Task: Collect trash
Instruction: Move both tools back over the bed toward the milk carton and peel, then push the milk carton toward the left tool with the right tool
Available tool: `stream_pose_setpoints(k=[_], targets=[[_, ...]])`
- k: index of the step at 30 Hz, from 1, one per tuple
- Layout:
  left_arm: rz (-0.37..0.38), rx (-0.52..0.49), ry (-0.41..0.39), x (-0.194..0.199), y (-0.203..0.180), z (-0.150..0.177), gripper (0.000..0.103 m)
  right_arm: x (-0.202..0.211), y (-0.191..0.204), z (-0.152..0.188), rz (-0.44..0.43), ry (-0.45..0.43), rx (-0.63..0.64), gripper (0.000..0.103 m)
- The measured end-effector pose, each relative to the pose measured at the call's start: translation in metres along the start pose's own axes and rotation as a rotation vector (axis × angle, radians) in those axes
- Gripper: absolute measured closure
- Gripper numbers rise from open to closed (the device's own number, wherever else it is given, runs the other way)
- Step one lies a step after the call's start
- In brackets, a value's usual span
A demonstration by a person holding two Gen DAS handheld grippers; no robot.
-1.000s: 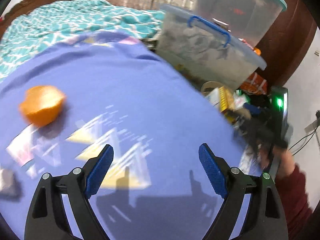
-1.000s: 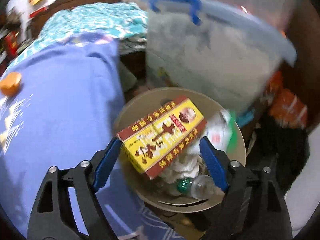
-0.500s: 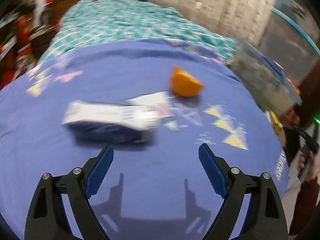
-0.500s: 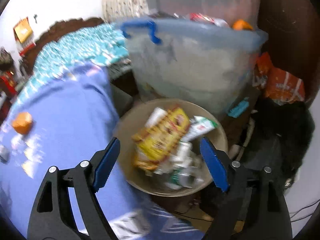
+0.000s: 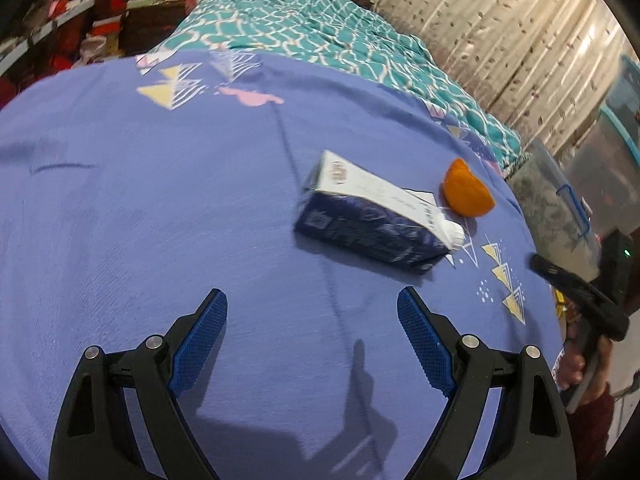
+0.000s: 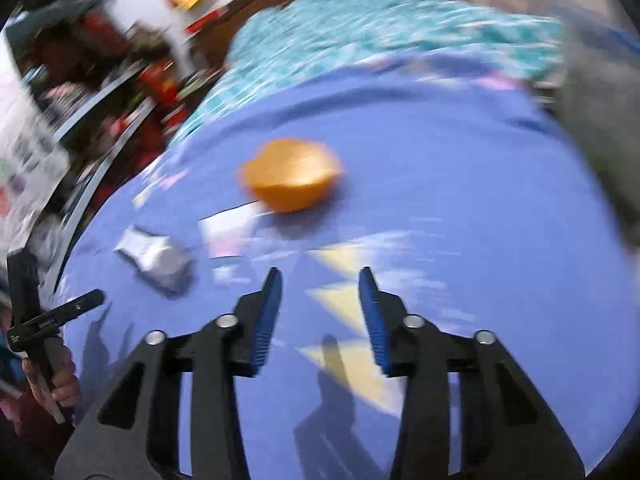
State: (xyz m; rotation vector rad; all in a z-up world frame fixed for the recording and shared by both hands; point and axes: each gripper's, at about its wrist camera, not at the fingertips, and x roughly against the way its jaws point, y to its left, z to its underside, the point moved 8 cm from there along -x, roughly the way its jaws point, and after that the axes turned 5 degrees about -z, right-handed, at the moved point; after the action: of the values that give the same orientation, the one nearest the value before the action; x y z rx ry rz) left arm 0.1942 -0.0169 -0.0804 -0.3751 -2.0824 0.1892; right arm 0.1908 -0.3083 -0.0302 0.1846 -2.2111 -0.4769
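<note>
A blue and white carton point(image 5: 376, 220) lies on its side on the purple sheet point(image 5: 160, 200), with an orange peel point(image 5: 467, 195) just beyond it. My left gripper point(image 5: 312, 312) is open and empty, hovering short of the carton. In the blurred right wrist view the orange peel point(image 6: 292, 174) lies ahead, the carton point(image 6: 154, 258) to the left. My right gripper point(image 6: 320, 292) is empty, its jaws partly closed with a gap between them, above the sheet short of the peel. It also shows at the right edge of the left view point(image 5: 576, 292).
A teal patterned blanket point(image 5: 320, 36) covers the bed beyond the sheet. Clear plastic storage bins point(image 5: 560, 200) stand at the right past the bed edge. Cluttered shelves point(image 6: 100, 80) stand at the left. A white paper scrap point(image 6: 228, 232) lies beside the peel.
The right gripper released the yellow box into the trash bowl, swung away from it to over the bed and narrowed its jaws. The left gripper turned left, bringing the carton into view ahead.
</note>
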Motion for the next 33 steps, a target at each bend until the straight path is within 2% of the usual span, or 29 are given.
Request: stream_pose_setpoints(k=[3,5,9,10,15,17,19,24,27,29,33], targets=[[-0.049,-0.006,-0.014,0.000,0.013,0.002,0.020,-0.049,0.040,-0.009,-0.038,0.040,0.007,0.064],[-0.117,-0.024,-0.036,0.002,0.021,0.002,0.020,-0.075,0.057,-0.018,-0.043,0.056,-0.002,0.064],[-0.306,-0.066,-0.082,0.005,0.043,0.003,0.020,-0.108,0.077,-0.025,-0.057,0.099,-0.019,0.064],[-0.327,-0.067,-0.084,0.004,0.047,0.004,0.020,-0.114,0.084,-0.023,-0.061,0.114,-0.015,0.063],[-0.314,-0.030,-0.096,0.007,0.061,0.003,0.020,-0.111,0.127,-0.006,-0.103,0.141,0.100,0.062],[-0.313,-0.027,-0.102,0.008,0.063,0.002,0.020,-0.102,0.150,0.012,-0.177,0.174,0.155,0.062],[-0.307,-0.022,-0.104,0.009,0.063,0.002,0.020,-0.089,0.163,0.023,-0.215,0.163,0.191,0.062],[-0.302,-0.011,-0.114,0.011,0.065,0.003,0.020,-0.076,0.151,0.037,-0.218,0.129,0.100,0.061],[-0.299,-0.010,-0.116,0.011,0.064,0.003,0.020,-0.082,0.146,0.045,-0.222,0.147,0.039,0.061],[-0.297,-0.008,-0.117,0.011,0.064,0.003,0.020,-0.087,0.151,0.049,-0.193,0.156,0.046,0.061],[-0.287,0.008,-0.120,0.012,0.065,0.003,0.020,-0.097,0.178,0.061,-0.194,0.194,0.121,0.061]])
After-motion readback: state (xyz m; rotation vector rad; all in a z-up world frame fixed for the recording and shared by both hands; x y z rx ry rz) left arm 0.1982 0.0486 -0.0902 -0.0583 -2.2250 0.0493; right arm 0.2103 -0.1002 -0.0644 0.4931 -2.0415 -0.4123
